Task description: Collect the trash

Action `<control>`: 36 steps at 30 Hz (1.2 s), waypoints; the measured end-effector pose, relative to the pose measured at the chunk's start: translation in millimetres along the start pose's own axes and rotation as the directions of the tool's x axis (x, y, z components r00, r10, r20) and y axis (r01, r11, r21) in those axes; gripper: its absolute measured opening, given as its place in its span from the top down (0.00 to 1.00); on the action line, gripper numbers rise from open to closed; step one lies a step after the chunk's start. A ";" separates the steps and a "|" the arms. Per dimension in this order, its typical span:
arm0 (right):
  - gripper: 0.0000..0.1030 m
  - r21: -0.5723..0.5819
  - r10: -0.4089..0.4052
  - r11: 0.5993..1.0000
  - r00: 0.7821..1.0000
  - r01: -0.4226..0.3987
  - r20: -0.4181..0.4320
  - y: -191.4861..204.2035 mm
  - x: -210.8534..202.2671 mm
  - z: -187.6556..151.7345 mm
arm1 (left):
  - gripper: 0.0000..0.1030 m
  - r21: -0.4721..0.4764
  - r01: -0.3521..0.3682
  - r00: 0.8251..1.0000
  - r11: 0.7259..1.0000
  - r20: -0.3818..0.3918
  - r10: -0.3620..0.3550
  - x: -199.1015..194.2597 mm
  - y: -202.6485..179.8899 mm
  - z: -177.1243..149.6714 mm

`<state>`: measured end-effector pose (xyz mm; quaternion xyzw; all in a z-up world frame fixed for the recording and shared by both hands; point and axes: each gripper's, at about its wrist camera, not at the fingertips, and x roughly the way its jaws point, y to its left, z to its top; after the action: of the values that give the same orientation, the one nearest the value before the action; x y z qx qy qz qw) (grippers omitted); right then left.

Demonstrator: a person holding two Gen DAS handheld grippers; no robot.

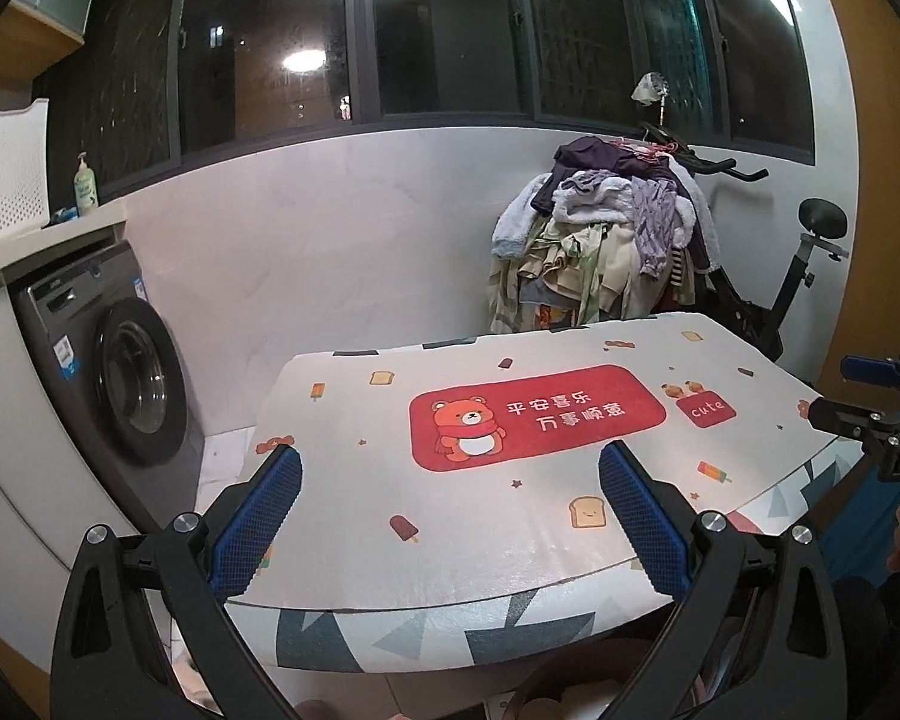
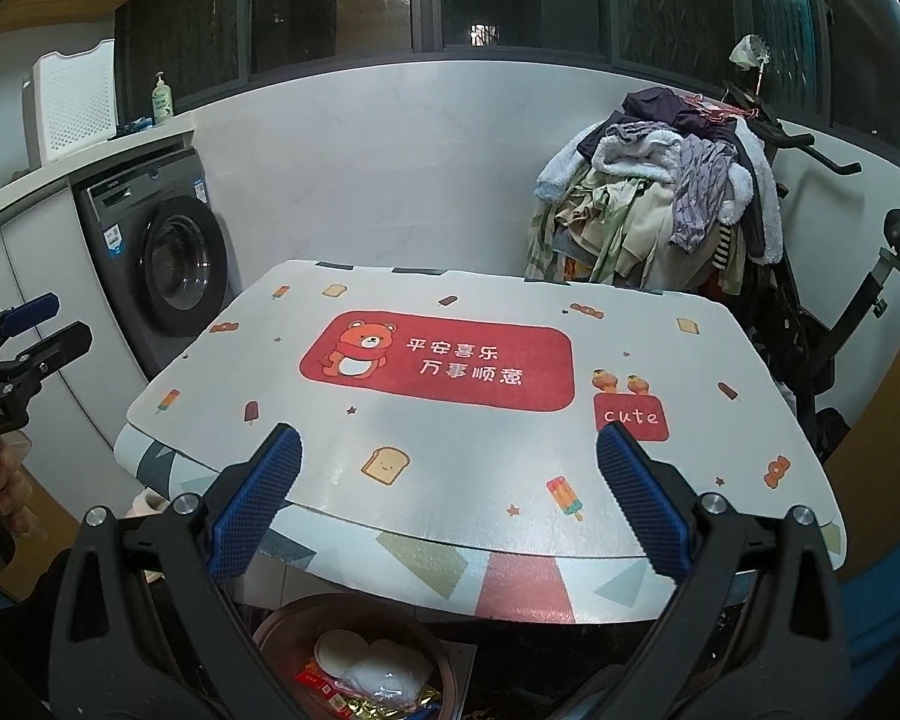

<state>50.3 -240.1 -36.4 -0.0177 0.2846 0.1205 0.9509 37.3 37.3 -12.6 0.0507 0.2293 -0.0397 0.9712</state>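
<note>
A round brown bin [image 2: 282,618] stands on the floor under the table's near edge. It holds trash: white paper discs [image 2: 354,651], a clear plastic bag [image 2: 384,684], a red wrapper [image 2: 318,681] and gold foil [image 2: 384,711]. The table mat [image 2: 450,450] with its red bear panel carries no loose trash that I can see. My right gripper [image 2: 449,429] hovers open over the mat's near edge, with nothing between its blue pads [image 2: 258,504]. My left gripper [image 1: 450,450] is open too, above the mat [image 1: 510,516], and also shows as the left gripper [image 2: 71,317] at the frame's left edge.
A washing machine [image 1: 132,378] sits under a counter on the left, with a white basket [image 1: 9,174] and a pump bottle [image 1: 85,183] on top. Behind the table an exercise bike [image 1: 798,282] is heaped with clothes [image 1: 606,240]. My right gripper [image 1: 834,390] reaches in from the right.
</note>
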 end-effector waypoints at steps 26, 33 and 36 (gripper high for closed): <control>0.06 -0.007 -0.005 1.000 1.000 0.005 0.008 4.5 -3.6 1.1 | 0.06 0.014 0.001 1.000 1.000 -0.004 -0.001 -7.7 -3.7 0.2; 0.06 -0.008 -0.006 1.000 1.000 0.006 0.008 5.4 -4.4 0.7 | 0.06 0.012 -0.001 1.000 1.000 -0.004 0.002 -7.5 -5.2 0.6; 0.06 -0.008 -0.006 1.000 1.000 0.006 0.007 5.4 -4.2 0.7 | 0.06 0.010 -0.008 1.000 1.000 0.003 0.008 -8.1 -5.1 0.5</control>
<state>46.0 -235.7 -33.4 -0.0217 0.2807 0.1189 0.9522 29.8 32.6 -9.0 0.0566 0.2272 -0.0369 0.9715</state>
